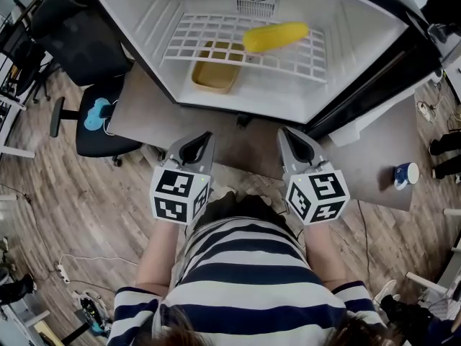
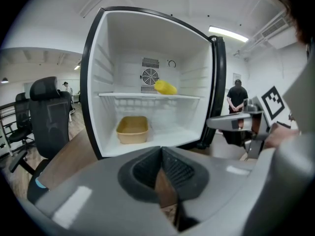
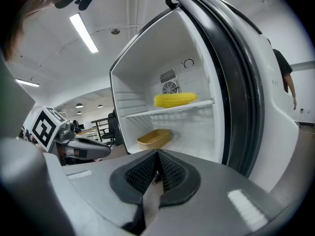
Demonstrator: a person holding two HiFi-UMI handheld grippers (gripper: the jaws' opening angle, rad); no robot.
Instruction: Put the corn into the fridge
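Note:
The yellow corn (image 1: 275, 36) lies on the white wire shelf (image 1: 209, 45) inside the open fridge (image 1: 144, 20). The left gripper view shows the corn (image 2: 165, 87) far ahead by the back-wall fan, and in the right gripper view the corn (image 3: 175, 100) rests on the same shelf. My left gripper (image 1: 206, 137) and right gripper (image 1: 285, 132) are drawn back close to my body, well short of the fridge. Both are shut with nothing between the pads: left gripper (image 2: 161, 152), right gripper (image 3: 157, 154).
A tan tray (image 1: 216, 69) sits on the fridge floor under the shelf. The fridge door (image 1: 382, 78) stands open at the right. A black office chair (image 1: 79, 34) is at the left. A blue cup (image 1: 407, 174) stands on the table's (image 1: 144, 114) right part. A person (image 2: 237, 97) stands far behind.

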